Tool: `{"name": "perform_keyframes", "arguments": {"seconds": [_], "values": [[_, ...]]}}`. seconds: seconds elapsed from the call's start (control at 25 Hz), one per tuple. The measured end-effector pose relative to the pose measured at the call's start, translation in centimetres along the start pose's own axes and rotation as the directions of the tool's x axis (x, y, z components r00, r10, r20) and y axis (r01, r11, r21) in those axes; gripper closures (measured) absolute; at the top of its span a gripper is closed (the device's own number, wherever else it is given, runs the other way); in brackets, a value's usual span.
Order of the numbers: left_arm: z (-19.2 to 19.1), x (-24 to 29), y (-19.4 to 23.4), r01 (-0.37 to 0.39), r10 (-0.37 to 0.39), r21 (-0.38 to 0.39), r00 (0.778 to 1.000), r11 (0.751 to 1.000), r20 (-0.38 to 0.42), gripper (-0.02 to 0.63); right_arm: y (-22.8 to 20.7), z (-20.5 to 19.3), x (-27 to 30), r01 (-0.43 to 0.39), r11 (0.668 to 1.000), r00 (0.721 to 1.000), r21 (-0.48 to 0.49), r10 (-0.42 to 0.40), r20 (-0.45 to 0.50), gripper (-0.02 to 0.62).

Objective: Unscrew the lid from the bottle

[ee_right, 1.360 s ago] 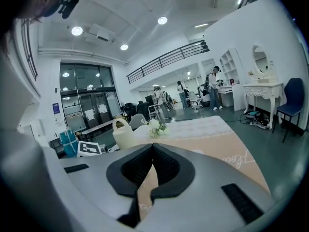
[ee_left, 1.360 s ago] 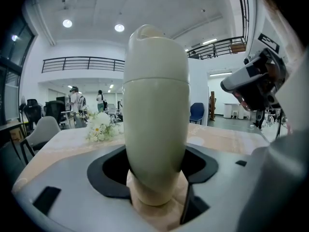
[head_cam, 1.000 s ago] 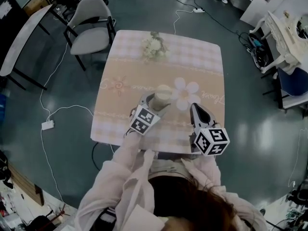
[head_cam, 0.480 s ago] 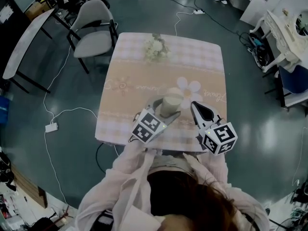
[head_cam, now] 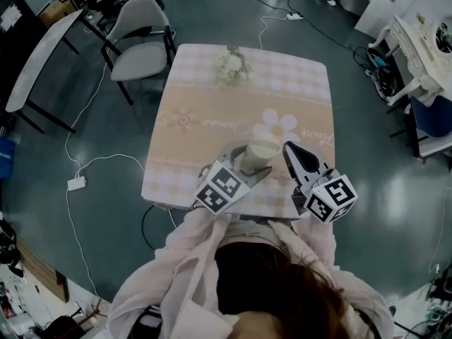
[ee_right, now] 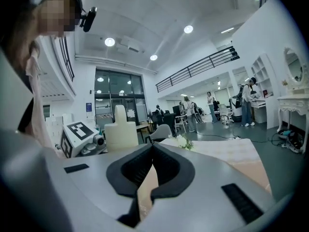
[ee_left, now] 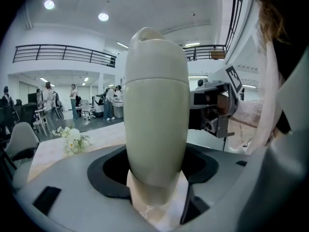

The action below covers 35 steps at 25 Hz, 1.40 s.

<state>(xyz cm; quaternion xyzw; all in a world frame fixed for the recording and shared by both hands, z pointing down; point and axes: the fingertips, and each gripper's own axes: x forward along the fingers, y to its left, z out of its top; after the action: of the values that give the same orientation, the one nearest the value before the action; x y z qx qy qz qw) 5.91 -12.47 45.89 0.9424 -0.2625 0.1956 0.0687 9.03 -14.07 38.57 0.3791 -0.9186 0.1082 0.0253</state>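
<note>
Above the bench point(head_cam: 205, 111), the left hand-held gripper point(head_cam: 251, 162) stands wide, clamped around the pale bottle point(ee_left: 157, 129), its lid point(ee_left: 157, 54) on; the right hand-held gripper point(head_cam: 291, 151), jaws together, holds nothing just beside it.

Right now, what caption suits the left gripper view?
Left gripper holds a pale bottle, lid on; white flowers on the table behind.
</note>
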Motion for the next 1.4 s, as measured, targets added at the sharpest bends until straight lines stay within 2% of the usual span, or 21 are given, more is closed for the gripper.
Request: {"name": "perform_keyframes", "arguments": {"seconds": [0.12,0.24,0.28,0.4,0.56,0.72,0.96,1.2,1.4], "values": [[-0.1,0.3,0.4,-0.007,0.007,-0.001,1.0,1.0,-0.006,0.295,0.4,1.0,0.0,-0.056,0.996,0.996,0.063,0.052,0.067,0.571],[0.2,0.9,0.5,-0.005,0.005,-0.002,1.0,1.0,-0.009,0.295,0.7,1.7,-0.2,-0.099,0.992,0.992,0.08,0.091,0.09,0.479],[0.4,1.2,0.5,-0.003,0.003,-0.004,1.0,1.0,-0.009,0.295,0.9,1.8,-0.3,-0.11,0.991,0.991,0.075,0.103,0.091,0.444],[0.5,1.8,0.7,0.003,-0.004,-0.019,1.0,1.0,-0.007,0.295,1.2,2.0,-0.5,-0.133,0.989,0.988,0.058,0.127,0.09,0.437],[-0.1,2.2,0.5,0.007,-0.007,-0.022,1.0,1.0,-0.029,0.295,2.2,1.8,-0.5,-0.171,0.984,0.983,0.042,0.167,0.071,0.378],[-1.2,2.7,-0.5,0.027,-0.028,-0.019,0.998,0.999,-0.057,0.295,3.2,1.2,0.5,-0.172,0.985,0.984,0.027,0.171,0.041,0.31],[-0.9,3.1,-2.0,0.049,-0.05,-0.016,0.998,0.999,-0.036,0.295,3.7,0.9,1.1,-0.151,0.988,0.988,-0.042,0.152,0.019,0.302],[-1.2,2.9,-2.2,0.06,-0.059,0.028,0.997,0.998,-0.054,0.295,3.9,0.5,0.5,-0.191,0.98,0.981,-0.059,0.193,0.02,0.31],[-1.4,2.9,-2.5,0.103,-0.1,0.041,0.993,0.994,-0.064,0.295,4.0,0.5,0.1,-0.236,0.969,0.971,-0.072,0.238,0.026,0.316]]}}
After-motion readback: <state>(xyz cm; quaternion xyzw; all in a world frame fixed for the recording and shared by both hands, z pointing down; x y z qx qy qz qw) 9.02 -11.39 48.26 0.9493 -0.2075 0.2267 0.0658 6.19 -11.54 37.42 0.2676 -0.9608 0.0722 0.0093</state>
